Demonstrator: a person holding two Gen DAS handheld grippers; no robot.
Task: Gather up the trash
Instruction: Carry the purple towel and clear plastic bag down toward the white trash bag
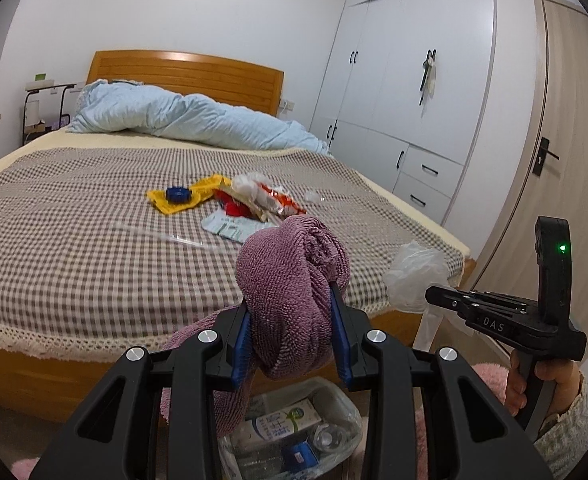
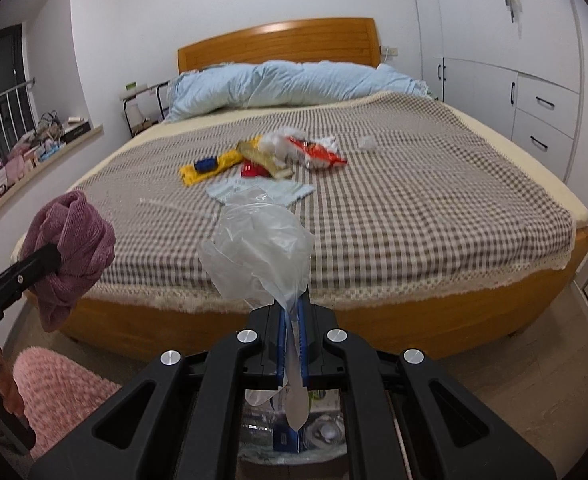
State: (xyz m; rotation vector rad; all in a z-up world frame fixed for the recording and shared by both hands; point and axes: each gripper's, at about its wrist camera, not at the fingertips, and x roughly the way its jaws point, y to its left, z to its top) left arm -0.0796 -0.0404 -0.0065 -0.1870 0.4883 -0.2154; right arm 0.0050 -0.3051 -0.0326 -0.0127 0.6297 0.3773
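My left gripper (image 1: 292, 308) is shut on a bunched purple towel (image 1: 290, 280), which hangs down past its blue pads; the same purple towel (image 2: 70, 248) shows at the left of the right wrist view. My right gripper (image 2: 292, 312) is shut on the neck of a crumpled clear plastic bag (image 2: 258, 248), also seen as the clear plastic bag (image 1: 413, 276) beside the bed corner. Trash lies mid-bed: a yellow wrapper (image 1: 182, 200) with a blue cap (image 1: 178, 194), red and orange snack packets (image 2: 317, 154), a pale blue packet (image 2: 262, 192). Below both grippers sits a bag of collected trash (image 1: 290, 428).
The bed (image 2: 413, 216) has a checked cover and a light blue duvet (image 1: 190, 120) by the wooden headboard. A white wardrobe (image 1: 405, 80) and a door (image 1: 565, 120) stand at right. A pink fluffy rug (image 2: 62, 384) lies on the floor. A windowsill (image 2: 34, 152) holds clutter.
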